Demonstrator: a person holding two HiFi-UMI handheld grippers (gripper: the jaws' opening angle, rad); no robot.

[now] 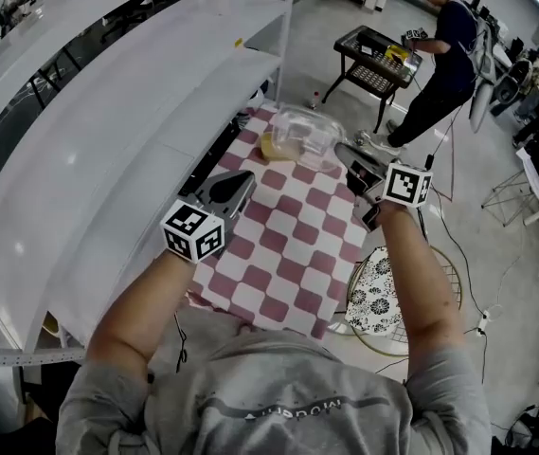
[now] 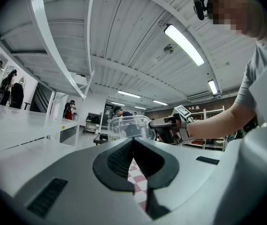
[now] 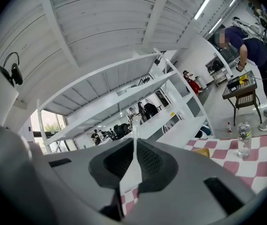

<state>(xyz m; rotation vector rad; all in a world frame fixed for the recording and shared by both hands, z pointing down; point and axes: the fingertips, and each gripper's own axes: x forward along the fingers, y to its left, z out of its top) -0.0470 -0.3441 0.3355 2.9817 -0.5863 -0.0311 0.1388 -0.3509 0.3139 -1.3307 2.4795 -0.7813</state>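
A clear plastic container (image 1: 307, 136) rests at the far end of a red-and-white checked cloth (image 1: 288, 245), with something yellow (image 1: 274, 147) at its left side. My right gripper (image 1: 347, 156) is at the container's right edge. In the right gripper view the gripper (image 3: 134, 146) is shut on a thin clear plastic edge (image 3: 132, 172) that runs between its jaws. My left gripper (image 1: 242, 184) hovers over the cloth's left side, short of the container. In the left gripper view its jaws (image 2: 133, 144) are shut with nothing between them, and the container (image 2: 126, 125) lies ahead.
White shelving (image 1: 108, 112) runs along the left of the table. A round patterned seat (image 1: 383, 292) stands at the right. Farther off, a person bends over a black cart (image 1: 375, 60). A small bottle (image 3: 244, 139) stands near the table's far end.
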